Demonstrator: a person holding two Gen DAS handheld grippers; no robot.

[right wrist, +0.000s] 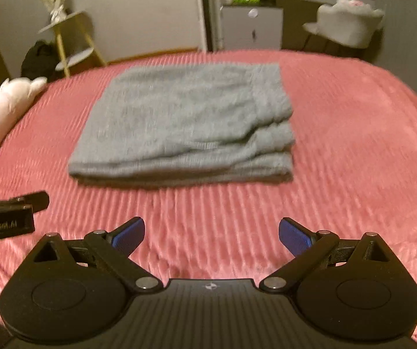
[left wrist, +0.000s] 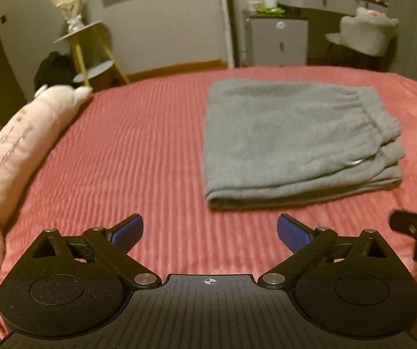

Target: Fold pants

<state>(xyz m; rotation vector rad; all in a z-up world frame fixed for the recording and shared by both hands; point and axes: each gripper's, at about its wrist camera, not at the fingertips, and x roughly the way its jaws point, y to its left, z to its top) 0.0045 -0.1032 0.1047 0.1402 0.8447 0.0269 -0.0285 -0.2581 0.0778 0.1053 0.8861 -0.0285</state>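
Note:
Grey pants (left wrist: pixel 298 142) lie folded into a thick rectangle on the pink ribbed bedspread (left wrist: pixel 150 151), waistband toward the right. In the right wrist view the same pants (right wrist: pixel 185 125) sit straight ahead. My left gripper (left wrist: pixel 210 232) is open and empty, held over the bedspread short of the pants and to their left. My right gripper (right wrist: pixel 211 235) is also open and empty, a little back from the pants' near edge. Each gripper shows at the edge of the other's view: the right gripper (left wrist: pixel 415 232) and the left gripper (right wrist: pixel 7 212).
A long pink plush pillow (left wrist: pixel 19 151) lies along the bed's left edge. Beyond the bed stand a yellow-legged side table (left wrist: pixel 89 46), a black bag (left wrist: pixel 54 69), a small white cabinet (left wrist: pixel 278 40), a desk and a pale chair (left wrist: pixel 365 35).

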